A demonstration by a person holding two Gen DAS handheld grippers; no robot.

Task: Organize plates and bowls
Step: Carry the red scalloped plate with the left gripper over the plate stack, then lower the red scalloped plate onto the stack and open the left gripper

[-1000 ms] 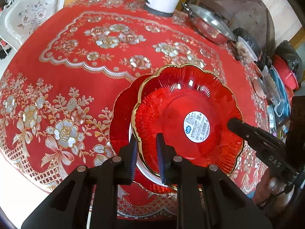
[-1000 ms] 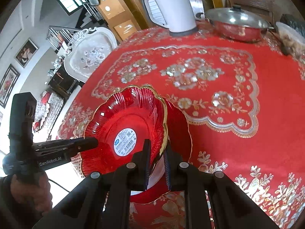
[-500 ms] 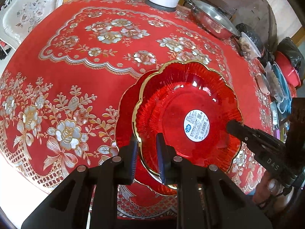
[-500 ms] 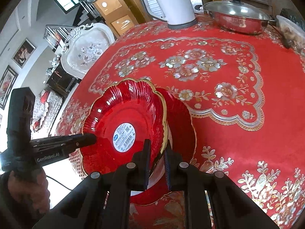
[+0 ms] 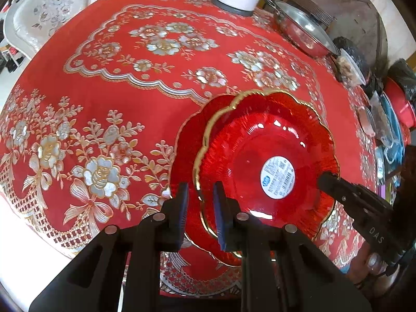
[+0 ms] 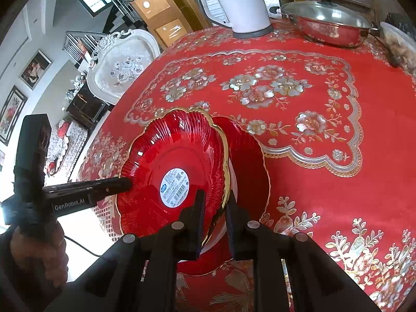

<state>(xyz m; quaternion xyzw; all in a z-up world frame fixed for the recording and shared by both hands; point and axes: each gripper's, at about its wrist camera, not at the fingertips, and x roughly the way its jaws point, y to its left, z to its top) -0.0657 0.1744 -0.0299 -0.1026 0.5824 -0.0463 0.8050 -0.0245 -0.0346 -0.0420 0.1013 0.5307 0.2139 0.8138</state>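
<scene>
Two plates: we have a red scalloped glass plate with a gold rim [image 5: 265,161] held over a second red plate [image 5: 187,156] that lies on the red floral tablecloth [image 5: 117,98].
Step in hand: we judge this to be the stacking step, with the upper plate being set onto the lower one; it sits off-centre, toward 3 o'clock of the lower plate in the left wrist view.
Left gripper [image 5: 200,202]: its jaws straddle the gold rim at the plate's 7 o'clock edge with a visible gap, so we read them as parted, not pinching.
Right gripper [image 6: 214,214]: its jaws sit either side of the rim at the plate's 5 o'clock edge in its own view, also gapped; we cannot tell whether a pad touches the glass.
Plate contents: nothing but a round white barcode sticker [image 5: 277,177] at the centre.
Lower plate: a white layer shows between the two plates at the near edge; what it is we cannot tell.
Next move: we would slide the upper plate toward 9 o'clock until the rims line up, then withdraw both grippers.
Far edge: a white electric kettle [image 6: 234,2] at 12 o'clock and a lidded steel pan [image 6: 330,26] at 1 o'clock, well apart from the plates; the pan's contents are hidden.
</scene>
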